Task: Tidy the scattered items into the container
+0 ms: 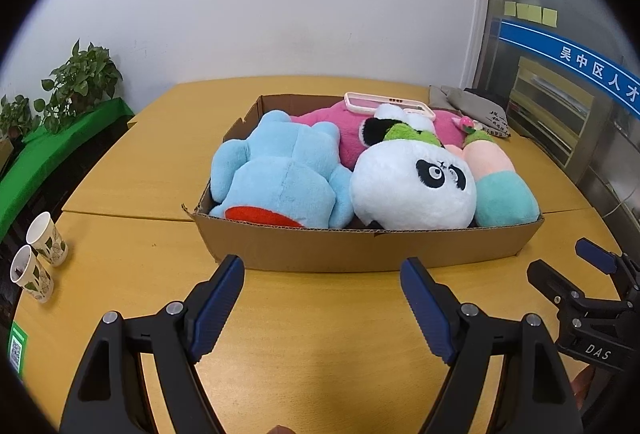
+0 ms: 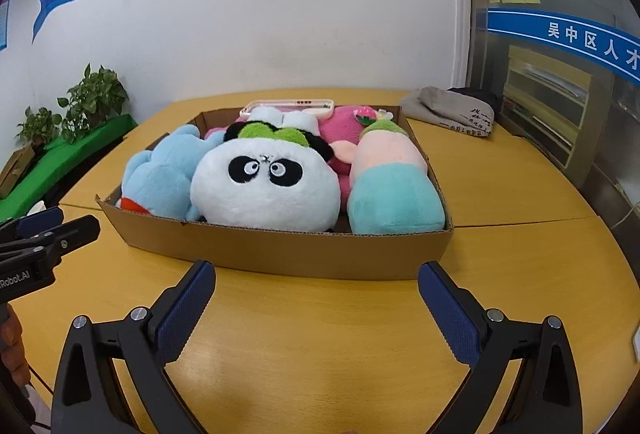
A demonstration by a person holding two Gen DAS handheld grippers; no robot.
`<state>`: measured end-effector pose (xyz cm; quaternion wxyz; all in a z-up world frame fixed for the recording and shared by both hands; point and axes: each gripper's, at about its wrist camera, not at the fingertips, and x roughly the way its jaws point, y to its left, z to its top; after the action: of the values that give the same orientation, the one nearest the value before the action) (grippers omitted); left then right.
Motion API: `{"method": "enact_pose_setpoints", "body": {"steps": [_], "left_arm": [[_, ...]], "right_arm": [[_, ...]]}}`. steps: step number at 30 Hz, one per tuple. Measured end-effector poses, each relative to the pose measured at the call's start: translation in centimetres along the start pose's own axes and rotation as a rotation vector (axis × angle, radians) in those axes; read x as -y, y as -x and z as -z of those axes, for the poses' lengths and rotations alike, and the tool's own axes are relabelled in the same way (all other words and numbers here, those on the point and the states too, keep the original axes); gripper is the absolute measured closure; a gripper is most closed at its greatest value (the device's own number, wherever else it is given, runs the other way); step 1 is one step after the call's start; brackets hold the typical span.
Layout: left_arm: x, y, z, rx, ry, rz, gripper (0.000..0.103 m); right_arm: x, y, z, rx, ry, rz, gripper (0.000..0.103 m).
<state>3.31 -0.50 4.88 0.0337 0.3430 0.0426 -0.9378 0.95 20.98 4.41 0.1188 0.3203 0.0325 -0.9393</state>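
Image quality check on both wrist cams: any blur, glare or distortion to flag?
Left wrist: strong fisheye bend, the box front edge bows and the corners vignette black; panda sharp, soft glare on the table between the open left claw. Right wrist: same barrel warp and dark corners; box and open right claw crisp, shelves at right smeared.

Bare table (image 1: 328, 334) in front of the cardboard box (image 1: 360, 248), free strip between its near wall and both gripper tips. Box packed wall to wall with plush toys (image 1: 412, 190) rising above the rim, no gap to reach down. Two paper cups (image 1: 40, 262) stand at the table's left edge; grey cloth (image 2: 452, 110) sits at the far right corner. Table left and right of the box is open.
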Motion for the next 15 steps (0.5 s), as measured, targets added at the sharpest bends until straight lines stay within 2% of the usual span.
{"method": "enact_pose_setpoints", "body": {"steps": [10,15], "left_arm": [[-0.7,-1.9,-0.1,-0.038,0.004,0.013,0.023],[-1.1,-2.7,-0.1,-0.049,0.006,-0.003,0.023]], "right_arm": [[-0.3,-1.7,-0.1,-0.054,0.023,0.003,0.000],[-0.4,-2.3,-0.3,-0.063,0.030,0.013,0.000]]}}
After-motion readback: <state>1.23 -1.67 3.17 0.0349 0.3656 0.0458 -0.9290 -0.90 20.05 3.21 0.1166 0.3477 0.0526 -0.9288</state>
